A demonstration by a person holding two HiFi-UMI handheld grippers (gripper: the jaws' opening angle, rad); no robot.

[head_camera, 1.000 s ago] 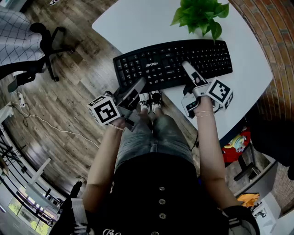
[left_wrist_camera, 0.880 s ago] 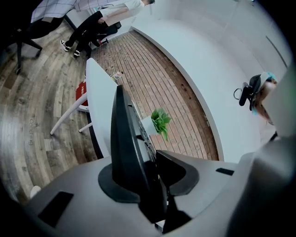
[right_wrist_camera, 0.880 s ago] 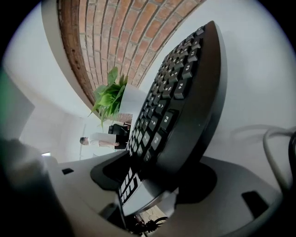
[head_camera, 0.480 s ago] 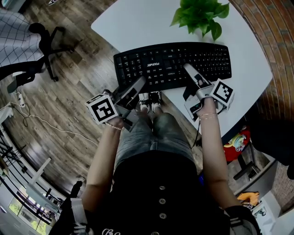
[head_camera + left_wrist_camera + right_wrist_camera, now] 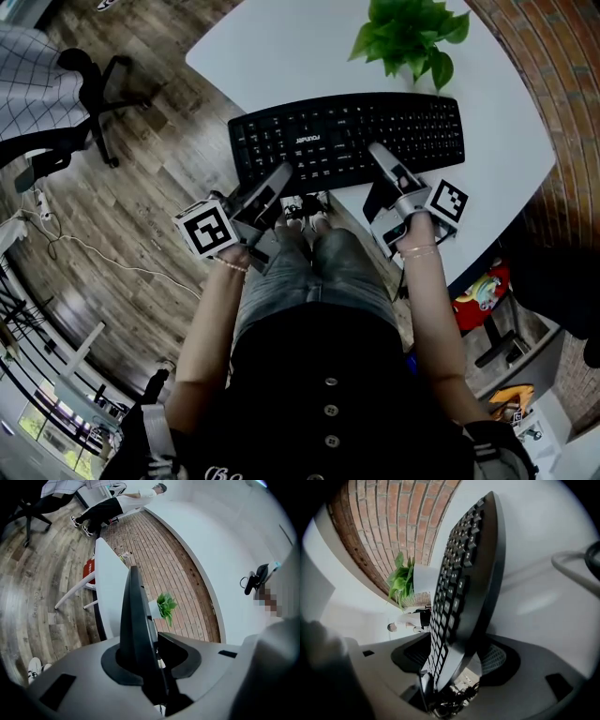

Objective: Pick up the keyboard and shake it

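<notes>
Keyboard point(image 5: 347, 139): black and full-size, lying crosswise in front of the person over the near edge of the white bench point(image 5: 281, 47). Whether it touches the bench cannot be told.
Left claw point(image 5: 279, 178): pressed onto the keyboard's front edge near its left end.
Right claw point(image 5: 380, 155): pinching the same front edge further along, toward the right end.
Head view only: both claws on the keyboard at once, each with its marker cube. The person's shoes point(image 5: 305, 206) are on the wooden floor just below the keyboard, and an office chair point(image 5: 89, 89) is well apart at the left.
Left gripper view only: the keyboard seen edge-on as a thin dark blade between the two pads, with no keys visible. The bench's legs and a distant person point(image 5: 117, 506) on the brick floor also show.
Right gripper view only: the rows of keys, seen from close up along the board. A pale cable point(image 5: 576, 569) lies on the bench beside it.
Potted plant point(image 5: 408, 33): on the bench beyond the keyboard, seen in all three views.
</notes>
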